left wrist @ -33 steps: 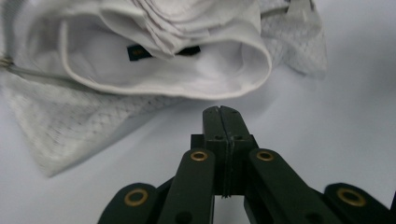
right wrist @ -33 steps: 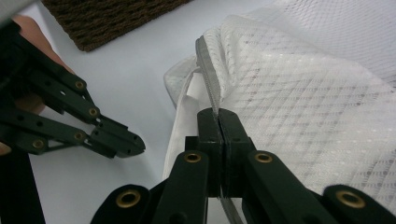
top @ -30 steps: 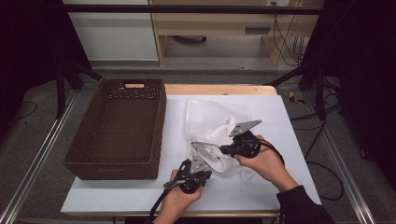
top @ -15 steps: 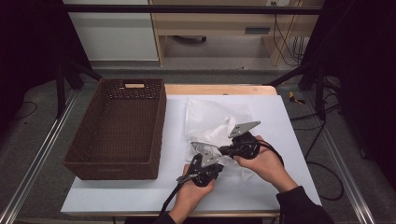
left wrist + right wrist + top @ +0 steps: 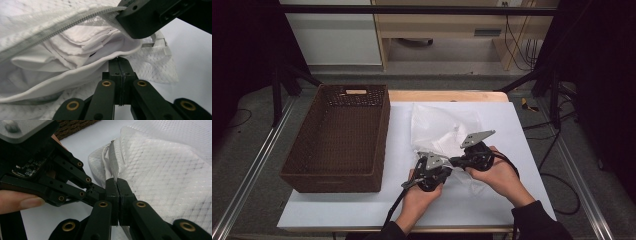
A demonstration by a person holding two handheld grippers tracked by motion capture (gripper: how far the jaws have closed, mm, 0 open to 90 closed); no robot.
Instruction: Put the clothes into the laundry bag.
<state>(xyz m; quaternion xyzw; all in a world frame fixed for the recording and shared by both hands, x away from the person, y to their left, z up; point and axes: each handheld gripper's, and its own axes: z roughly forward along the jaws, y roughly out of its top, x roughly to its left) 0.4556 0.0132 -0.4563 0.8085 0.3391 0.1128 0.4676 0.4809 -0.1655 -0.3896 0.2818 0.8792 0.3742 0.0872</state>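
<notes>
1. While both forearms come in from the near edge of the table (image 5: 362,210), the two hands meet just right of its middle, almost touching.
2. Left hand (image 5: 419,195) wraps the left gripper (image 5: 443,166) from below and the near side; its nose points right and slightly far, toward the other tool.
3. Right hand (image 5: 497,172) cups the right gripper (image 5: 451,161) from the right, with that gripper aimed left, so the two noses face each other.
4. Left gripper view: the left gripper (image 5: 121,65) has its jaws pressed together, pinching the lower white hem of the bag (image 5: 75,75).
5. Right gripper view: the right gripper (image 5: 117,182) is likewise clamped tight, nipping the grey zipper (image 5: 113,162) edge of the bag (image 5: 170,175).
6. From above, the bag (image 5: 439,125), white mesh, lies on the table right of the basket (image 5: 337,135), its near end lifted between the two tools.
7. Its long axis runs far to near, with the mouth at the near end facing the person.
8. In the left gripper view, the zipper (image 5: 57,27) runs along the upper lip, and folded white cloth (image 5: 75,47) shows inside the parted mouth.
9. Seen from above, the basket, brown wicker, stands on the left part of the table, apart from the bag.
</notes>
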